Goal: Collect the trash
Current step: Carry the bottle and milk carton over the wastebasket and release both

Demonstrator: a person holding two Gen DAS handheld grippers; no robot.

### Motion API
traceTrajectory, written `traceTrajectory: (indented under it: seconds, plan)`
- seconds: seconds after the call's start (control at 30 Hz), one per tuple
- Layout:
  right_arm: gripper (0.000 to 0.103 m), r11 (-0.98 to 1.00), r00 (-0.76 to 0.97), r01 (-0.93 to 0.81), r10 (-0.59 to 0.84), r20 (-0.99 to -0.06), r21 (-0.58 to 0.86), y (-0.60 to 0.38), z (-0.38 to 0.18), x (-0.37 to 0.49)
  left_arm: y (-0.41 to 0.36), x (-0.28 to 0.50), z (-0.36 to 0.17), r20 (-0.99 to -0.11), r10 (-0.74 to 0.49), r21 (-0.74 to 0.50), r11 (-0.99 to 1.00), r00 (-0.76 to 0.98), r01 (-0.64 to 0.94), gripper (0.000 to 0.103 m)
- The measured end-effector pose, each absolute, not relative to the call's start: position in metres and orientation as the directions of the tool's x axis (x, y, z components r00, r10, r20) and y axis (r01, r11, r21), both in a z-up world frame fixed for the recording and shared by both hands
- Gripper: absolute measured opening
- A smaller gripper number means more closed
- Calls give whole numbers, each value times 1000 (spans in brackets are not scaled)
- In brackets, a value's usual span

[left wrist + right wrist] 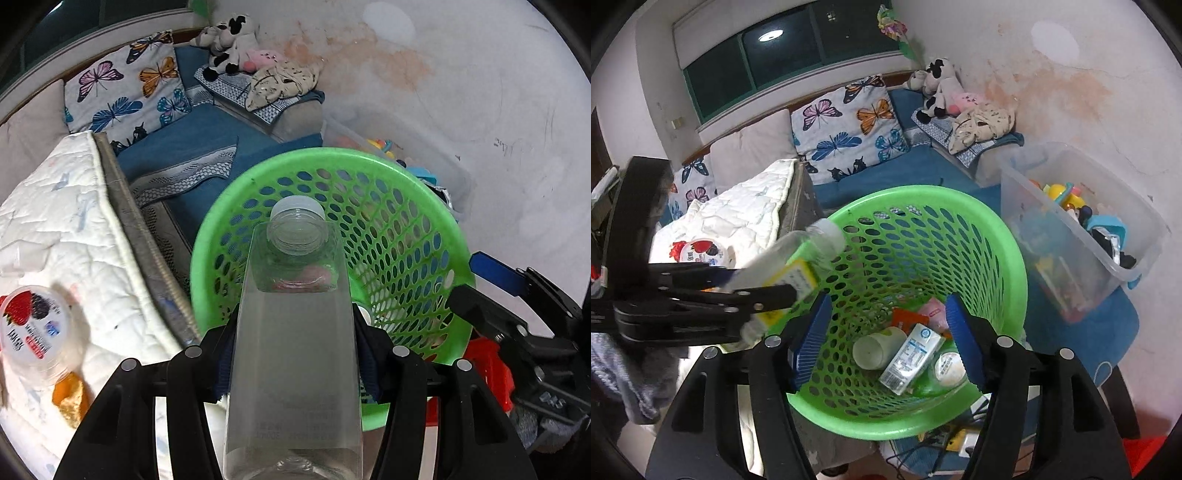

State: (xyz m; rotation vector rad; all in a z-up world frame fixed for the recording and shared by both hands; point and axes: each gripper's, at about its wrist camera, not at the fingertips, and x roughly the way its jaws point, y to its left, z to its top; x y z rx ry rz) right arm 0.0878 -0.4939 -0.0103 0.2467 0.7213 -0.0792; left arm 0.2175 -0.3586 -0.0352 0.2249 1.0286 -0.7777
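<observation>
My left gripper point(295, 332) is shut on a clear plastic bottle point(295, 332) with a white cap, held over the near rim of the green perforated basket point(424, 236). In the right wrist view the same bottle point(798, 258) with a yellow label tilts over the basket's left rim point(1008, 236), held by the left gripper point(764, 299). My right gripper point(886, 339) is open and empty above the basket. Inside the basket lie a white cup point(875, 349), a small carton point(910, 358) and several wrappers. A yogurt cup point(35, 321) lies on the white quilt.
A white quilted mat point(746, 214) is left of the basket, with an orange wrapper point(70, 400) on it. A clear bin of toys point(1082, 229) stands on the right. A blue sofa with butterfly cushions point(849, 122) and plush toys is behind.
</observation>
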Motion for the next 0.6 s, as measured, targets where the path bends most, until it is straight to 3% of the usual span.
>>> traceTrajectory:
  seconds: [0.27,0.6]
  plan:
    - [65,964,747,168,11,-665,205,-494,-13,82,-363,219,-40,-817,-506,-209,707,278,675,58]
    - [65,966,756,125,56,-653,228,-473,-12,80,-315,207,-10,-764,-536,-207,731,359,650,58]
